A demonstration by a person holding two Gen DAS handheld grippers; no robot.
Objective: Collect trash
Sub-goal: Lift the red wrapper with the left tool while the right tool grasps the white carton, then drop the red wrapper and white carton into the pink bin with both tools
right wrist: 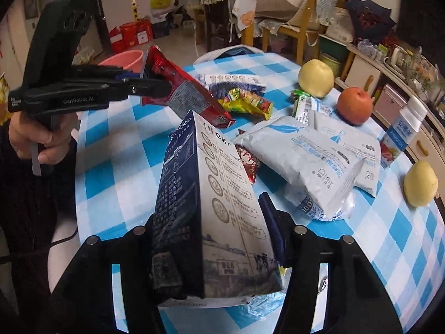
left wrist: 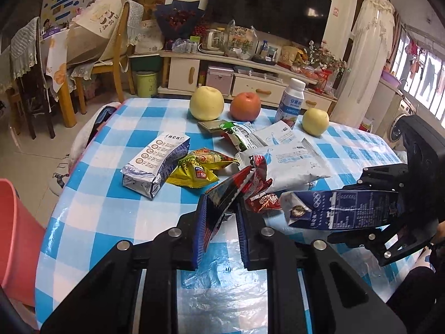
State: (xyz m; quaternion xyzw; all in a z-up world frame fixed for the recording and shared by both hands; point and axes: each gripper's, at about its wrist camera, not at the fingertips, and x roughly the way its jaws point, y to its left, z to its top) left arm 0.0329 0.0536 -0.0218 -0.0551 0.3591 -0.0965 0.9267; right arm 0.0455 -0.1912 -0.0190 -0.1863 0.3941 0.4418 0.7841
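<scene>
Two grippers, both loaded: the left gripper (left wrist: 221, 217) pinches a red wrapper (left wrist: 236, 186) at centre frame, the right gripper (right wrist: 211, 222) clamps a milk carton (right wrist: 211, 208). Beyond them, white pouches (left wrist: 289, 161), a yellow wrapper (left wrist: 200, 167) and apples (left wrist: 207, 103) crowd the checked table (left wrist: 111, 208); pink bin (left wrist: 16, 236) lower left.

The left gripper (left wrist: 219, 222) pinches a red wrapper (left wrist: 236, 186) between its fingers (left wrist: 200, 231), lifted off the checked bench (left wrist: 111, 211). To the right, the right gripper (left wrist: 389, 211) clasps a dark blue carton (left wrist: 342, 208). Another carton (left wrist: 155, 164), a yellow wrapper (left wrist: 200, 169), grey pouches (left wrist: 289, 161), three apples (left wrist: 207, 103) and a bottle (left wrist: 289, 100) lie beyond. A pink bucket (left wrist: 16, 239) stands left.
</scene>
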